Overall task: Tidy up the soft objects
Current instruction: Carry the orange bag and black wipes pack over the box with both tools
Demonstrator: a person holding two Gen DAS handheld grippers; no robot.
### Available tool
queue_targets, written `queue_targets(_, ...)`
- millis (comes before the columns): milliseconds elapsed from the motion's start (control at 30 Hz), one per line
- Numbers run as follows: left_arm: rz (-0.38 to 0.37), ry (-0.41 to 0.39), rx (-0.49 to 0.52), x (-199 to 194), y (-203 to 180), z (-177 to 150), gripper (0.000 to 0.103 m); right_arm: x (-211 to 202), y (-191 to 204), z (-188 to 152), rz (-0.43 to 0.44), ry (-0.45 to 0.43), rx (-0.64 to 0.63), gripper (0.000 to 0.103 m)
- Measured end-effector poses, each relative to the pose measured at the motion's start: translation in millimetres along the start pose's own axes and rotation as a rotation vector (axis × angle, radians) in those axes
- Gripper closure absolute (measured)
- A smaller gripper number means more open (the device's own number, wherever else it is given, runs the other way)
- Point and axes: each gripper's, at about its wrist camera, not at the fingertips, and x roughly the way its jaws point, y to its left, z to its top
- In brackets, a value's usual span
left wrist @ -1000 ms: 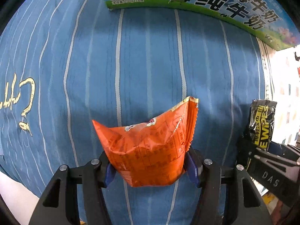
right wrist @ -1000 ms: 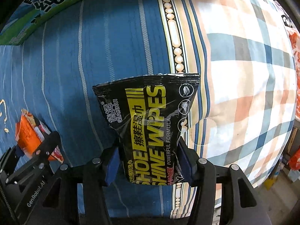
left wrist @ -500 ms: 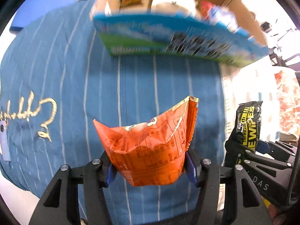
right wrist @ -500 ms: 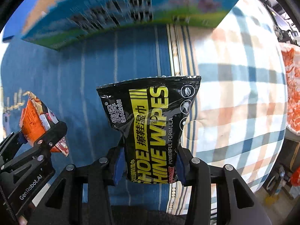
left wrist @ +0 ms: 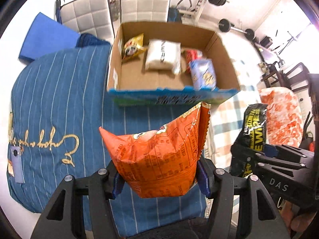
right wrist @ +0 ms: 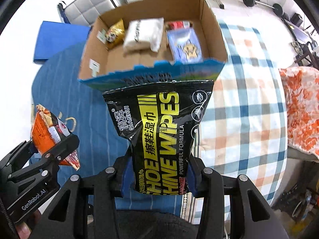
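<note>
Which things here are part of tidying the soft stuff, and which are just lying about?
Part of the job:
orange packet in the left gripper
wipes pack in the right gripper
box, with packets already inside

Just lying about:
blue pillow
checked cover
chairs
barbell

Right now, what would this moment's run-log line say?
left hand-held gripper: shut on orange snack bag | right hand-held gripper: shut on black wipes pack | both off bedding | cardboard box: four packs inside

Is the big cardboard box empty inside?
No, the cardboard box already holds a yellow snack bag, a white packet and a blue packet.
</note>
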Motion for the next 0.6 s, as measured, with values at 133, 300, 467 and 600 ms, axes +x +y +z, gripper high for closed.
queue_targets(133, -0.026, -0.045, 0.008, -21, 0, 16, 0.047, -17, -5, 5, 0.051, -0.024, -0.001, 0.056)
queue_targets(300, -0.033, -0.095, 0.008, -33, 5, 46, 0.047, 7, -15, 25, 0.083, -0.062, -0.016, 0.056)
queue_targets(467, -0.053, -0.093, -0.024, -19, 22, 89, 0.047, 10, -13, 70, 0.081, -0.112, -0.031, 0.056)
queue_targets(600, -0.054, -0.069, -0.041, 2, 31, 125, 0.047, 23, -8, 111, 0.048, -0.121, -0.041, 0.056)
